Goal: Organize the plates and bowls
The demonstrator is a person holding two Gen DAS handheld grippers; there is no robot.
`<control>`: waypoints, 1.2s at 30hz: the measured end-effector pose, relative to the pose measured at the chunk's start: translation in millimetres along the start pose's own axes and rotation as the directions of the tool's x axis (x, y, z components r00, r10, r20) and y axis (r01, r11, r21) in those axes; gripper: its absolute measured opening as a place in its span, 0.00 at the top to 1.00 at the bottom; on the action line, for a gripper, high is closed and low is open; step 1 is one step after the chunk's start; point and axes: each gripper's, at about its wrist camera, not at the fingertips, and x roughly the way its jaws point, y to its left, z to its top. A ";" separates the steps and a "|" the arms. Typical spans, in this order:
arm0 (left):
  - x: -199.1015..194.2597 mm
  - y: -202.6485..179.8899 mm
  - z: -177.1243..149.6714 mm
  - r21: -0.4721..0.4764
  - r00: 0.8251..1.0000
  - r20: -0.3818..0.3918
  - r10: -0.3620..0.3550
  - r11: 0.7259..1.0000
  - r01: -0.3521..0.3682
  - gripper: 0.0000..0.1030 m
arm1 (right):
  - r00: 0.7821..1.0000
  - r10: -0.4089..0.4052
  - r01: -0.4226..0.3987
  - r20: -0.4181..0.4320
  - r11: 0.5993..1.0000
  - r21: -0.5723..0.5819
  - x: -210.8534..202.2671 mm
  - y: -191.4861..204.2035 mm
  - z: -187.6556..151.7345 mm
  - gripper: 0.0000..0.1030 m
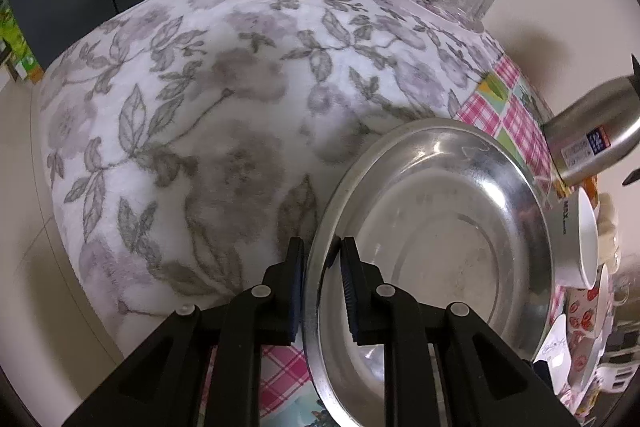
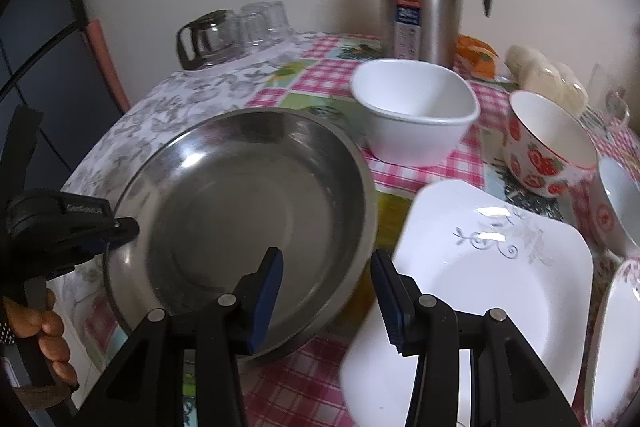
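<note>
While the left gripper [image 1: 320, 259] pinches the steel plate [image 2: 240, 195] rim, the right gripper [image 2: 326, 267] straddles the opposite edge, pads apart; next: close, lift level.

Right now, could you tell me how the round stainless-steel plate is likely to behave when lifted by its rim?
The round stainless-steel plate looks rigid, so it should not flex. Its polished rim may slip between the left gripper pads. Held at one edge only, it would probably tilt.

text: "MAX" showing on white bowl [image 1: 570, 223] rim side, 3 o'clock | flask label [image 2: 406, 27] at 12 o'clock showing print, unreadable | left gripper [image 2: 90, 209] branding blurred
</note>
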 end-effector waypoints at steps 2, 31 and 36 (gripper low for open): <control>-0.5 3.3 2.0 -0.009 1.000 0.003 0.006 1.000 -0.006 0.81 | 1.000 0.002 -0.002 0.000 1.000 -0.017 1.9 5.0 0.0 0.52; -11.4 10.1 10.0 -0.008 1.000 0.029 0.000 1.000 0.000 0.83 | 1.000 0.026 -0.026 -0.004 1.000 -0.008 10.7 9.9 -7.0 0.72; -24.2 3.7 11.9 0.017 0.998 0.057 -0.019 1.000 0.018 0.83 | 0.999 0.038 -0.038 0.023 0.999 0.012 -1.3 6.0 -2.0 0.72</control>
